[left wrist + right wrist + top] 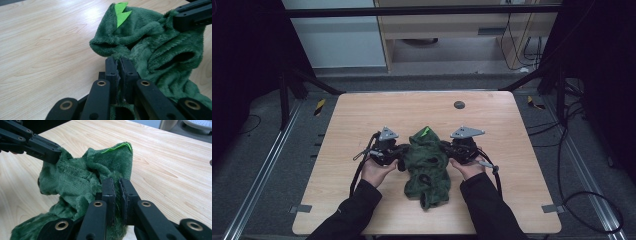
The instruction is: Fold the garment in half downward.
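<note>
High view: the left claw (398,156) and the right claw (446,148) flank a green plush garment (427,165) above the wooden tabletop (362,115). Each is clamped on one side of the cloth, so the 2 grips share its weight and spread its upper part, while the rest hangs down toward the person between the claws. A small dark disc (459,104) lies on the tabletop well beyond the right claw.

Left gripper view: the left claw (119,62) has its jaws pressed nearly together on a fold of the plush, fabric showing in the slit. Just ahead of it stands a bright green felt spike (122,13), and the right claw grips the cloth's far side.

Right gripper view: the right claw (116,183) is likewise clenched on the garment's edge, and the spike's thin edge (117,147) rises just beyond it. The opposed pinches probably serve to lift and straighten the garment.
</note>
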`<state>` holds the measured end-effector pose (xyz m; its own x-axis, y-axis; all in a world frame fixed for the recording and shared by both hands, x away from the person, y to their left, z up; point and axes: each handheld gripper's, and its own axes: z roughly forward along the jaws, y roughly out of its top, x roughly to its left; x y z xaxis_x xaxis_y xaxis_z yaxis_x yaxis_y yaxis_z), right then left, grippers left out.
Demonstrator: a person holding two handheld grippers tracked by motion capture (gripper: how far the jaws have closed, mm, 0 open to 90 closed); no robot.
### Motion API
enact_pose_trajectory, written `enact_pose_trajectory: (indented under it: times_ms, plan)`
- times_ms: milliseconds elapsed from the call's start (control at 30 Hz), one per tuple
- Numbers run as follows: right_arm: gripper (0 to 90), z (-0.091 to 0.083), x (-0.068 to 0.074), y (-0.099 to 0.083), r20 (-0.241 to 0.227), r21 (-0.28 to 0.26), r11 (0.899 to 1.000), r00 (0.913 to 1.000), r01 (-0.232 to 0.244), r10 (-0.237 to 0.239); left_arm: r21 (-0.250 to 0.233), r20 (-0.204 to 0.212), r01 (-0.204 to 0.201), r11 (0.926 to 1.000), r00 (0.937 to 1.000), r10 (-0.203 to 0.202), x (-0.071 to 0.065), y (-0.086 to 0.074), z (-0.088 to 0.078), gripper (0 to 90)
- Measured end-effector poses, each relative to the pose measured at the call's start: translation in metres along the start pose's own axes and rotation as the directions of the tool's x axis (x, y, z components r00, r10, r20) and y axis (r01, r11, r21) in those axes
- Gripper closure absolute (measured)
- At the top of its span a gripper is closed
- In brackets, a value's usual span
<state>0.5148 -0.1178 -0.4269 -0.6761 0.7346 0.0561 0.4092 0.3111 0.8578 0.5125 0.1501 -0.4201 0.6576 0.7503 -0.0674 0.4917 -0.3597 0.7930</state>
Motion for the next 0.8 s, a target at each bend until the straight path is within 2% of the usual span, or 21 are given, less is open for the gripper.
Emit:
enact_pose_trajectory:
  times_ms: [233, 800]
  plan:
    - [83.3, -0.01, 0.006, -0.007, -0.011, -0.006, 1.0, 0.9997, 0.021, -0.021, -0.002, 0.027, -0.031, 0.9995, 0.9992, 0.031, -0.013, -0.008, -0.012, 85.5]
    - [82.5, -0.028, 0.024, -0.025, -0.073, 0.001, 0.999, 0.9958, 0.054, -0.054, 0.023, 0.055, -0.038, 0.999, 0.9978, 0.037, -0.023, -0.031, -0.033, 85.5]
